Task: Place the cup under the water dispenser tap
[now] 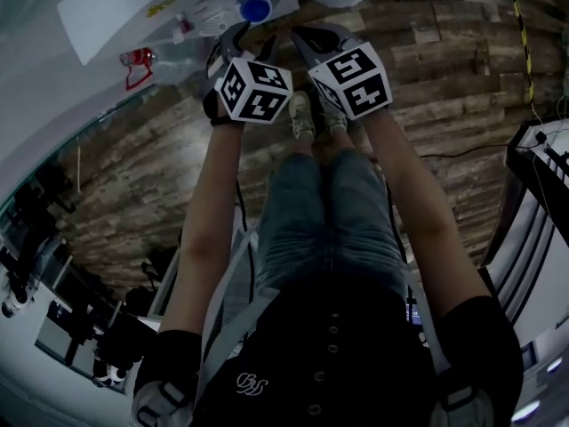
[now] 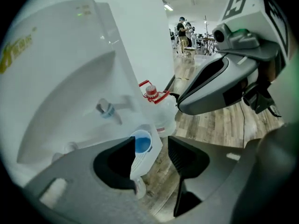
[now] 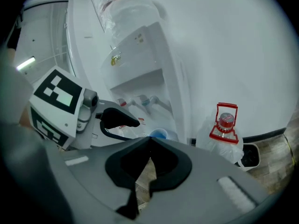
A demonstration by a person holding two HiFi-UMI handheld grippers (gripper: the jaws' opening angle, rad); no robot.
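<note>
Two grippers face the water dispenser (image 2: pixel 70 69). On our left gripper (image 2: pixel 152 148) the jaws stand wide on nothing; the cup (image 2: pixel 142 143) sits just beyond their tips, below the tap (image 2: pixel 106 109). On our right gripper (image 3: pixel 149 146) the jaws meet, empty. Placing looks done to us; next, we back off without nudging it.

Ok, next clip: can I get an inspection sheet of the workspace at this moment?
Surface: wood-plank floor.
Job's things: blue cup stands on the tray of the water dispenser, below the taps.
Clutter: water jug with a red handle, beside the dispenser.
Grippers: left claw open and empty, cup beyond it; right claw shut and empty.
Cables: black cable on the floor at the right.
Surroundings: white wall; people far off in the hall.
</note>
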